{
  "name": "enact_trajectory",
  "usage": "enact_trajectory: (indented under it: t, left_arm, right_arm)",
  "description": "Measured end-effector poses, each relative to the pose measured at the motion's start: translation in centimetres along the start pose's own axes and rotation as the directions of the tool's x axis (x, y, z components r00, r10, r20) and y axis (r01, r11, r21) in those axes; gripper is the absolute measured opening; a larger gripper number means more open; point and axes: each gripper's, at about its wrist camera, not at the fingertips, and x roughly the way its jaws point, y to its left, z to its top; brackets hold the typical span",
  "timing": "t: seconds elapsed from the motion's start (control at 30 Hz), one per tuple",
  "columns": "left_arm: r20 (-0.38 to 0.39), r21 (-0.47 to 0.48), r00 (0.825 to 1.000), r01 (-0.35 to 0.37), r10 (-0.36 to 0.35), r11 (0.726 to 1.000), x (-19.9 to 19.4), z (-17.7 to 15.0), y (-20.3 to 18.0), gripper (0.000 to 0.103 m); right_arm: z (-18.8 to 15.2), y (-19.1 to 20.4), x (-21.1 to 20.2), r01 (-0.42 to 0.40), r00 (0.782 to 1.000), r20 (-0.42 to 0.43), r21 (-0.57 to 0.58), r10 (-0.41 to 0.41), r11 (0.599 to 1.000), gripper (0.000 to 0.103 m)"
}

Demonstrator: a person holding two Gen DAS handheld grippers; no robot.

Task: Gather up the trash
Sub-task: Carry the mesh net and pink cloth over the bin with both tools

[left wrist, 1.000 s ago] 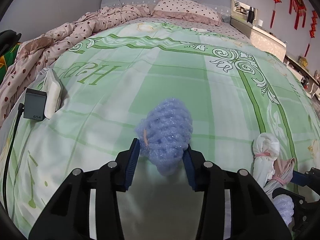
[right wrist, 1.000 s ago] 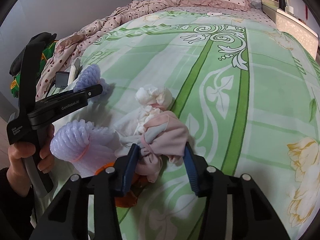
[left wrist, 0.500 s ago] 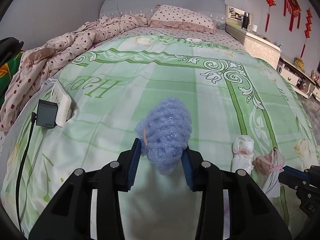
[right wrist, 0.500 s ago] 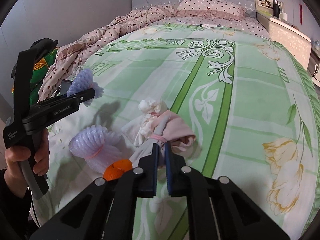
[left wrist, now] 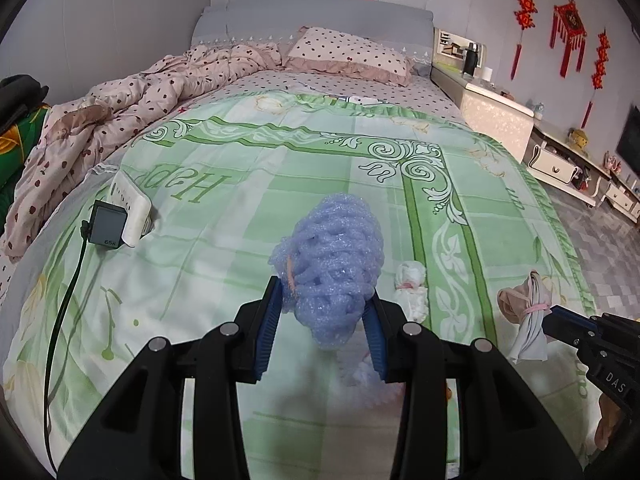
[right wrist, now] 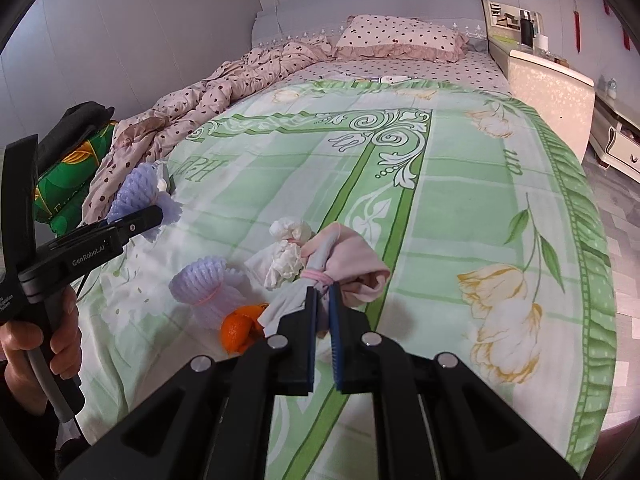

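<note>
Left tongs [left wrist: 325, 334] clamp the blue foam net [left wrist: 330, 272], held clear above the bed [left wrist: 240, 220]. Right tongs [right wrist: 325, 322] pinched tight on the pink cloth bundle [right wrist: 344, 260]. On the bed behind: orange peel [right wrist: 236, 326], second foam net [right wrist: 202, 280], white tissue wad [right wrist: 286, 250].

The bed [right wrist: 460, 208] lies bare across its middle and right, open to a gripper. Low obstacles cluster near its foot: white bundle [right wrist: 286, 254], foam net [right wrist: 202, 284], orange peel [right wrist: 240, 326]. A charger [left wrist: 107, 225] and power strip [left wrist: 130, 206] sit at the left edge, beside the heaped quilt [left wrist: 132, 108].
</note>
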Motion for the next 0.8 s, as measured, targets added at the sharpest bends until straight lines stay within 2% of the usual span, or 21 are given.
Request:
enact_trajectory:
  t: [0.43, 0.8]
  left_arm:
    - [0.050, 0.055, 0.995, 0.080, -0.083, 0.995, -7.4, -0.9, -6.2, 0.037]
    - [0.079, 0.136, 0.976, 0.193, -0.205, 0.972, -13.4, -1.6, -14.3, 0.037]
  right_arm:
    - [-0.9, -2.5, -11.3, 0.044, 0.988, 0.149, 0.035, -0.048, 0.998, 0.006]
    - [-3.1, -6.0, -20.0, 0.107, 0.961, 0.247, 0.071, -0.121, 0.992, 0.006]
